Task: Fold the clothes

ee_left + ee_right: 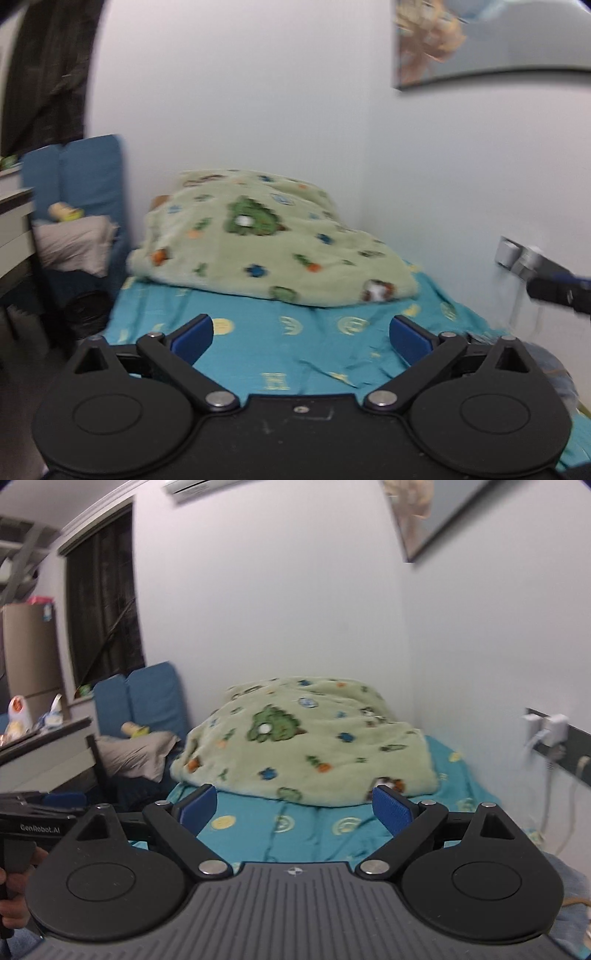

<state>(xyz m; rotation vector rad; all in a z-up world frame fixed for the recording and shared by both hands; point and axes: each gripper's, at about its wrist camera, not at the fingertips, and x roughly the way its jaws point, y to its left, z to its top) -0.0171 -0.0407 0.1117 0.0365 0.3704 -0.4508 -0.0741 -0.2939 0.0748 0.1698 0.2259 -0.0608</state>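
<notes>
Both grippers are raised over a bed with a teal patterned sheet [258, 354] and point toward its far end. My left gripper [301, 328] is open wide, its blue pads apart with nothing between them. My right gripper [293, 801] is open too, with only the sheet [295, 834] seen through the gap. A blue-grey garment [554, 373] shows only as a strip at the lower right, behind the gripper bodies, and again in the right wrist view [570, 890]. A hand [11, 893] holds the left gripper's handle at that view's left edge.
A bunched pale green fleece blanket [273, 240] with cartoon prints fills the far end of the bed. White walls close the far and right sides, with plugged-in sockets [550, 731] on the right wall. A blue cushioned chair [74, 177] and a desk [44, 746] stand at the left.
</notes>
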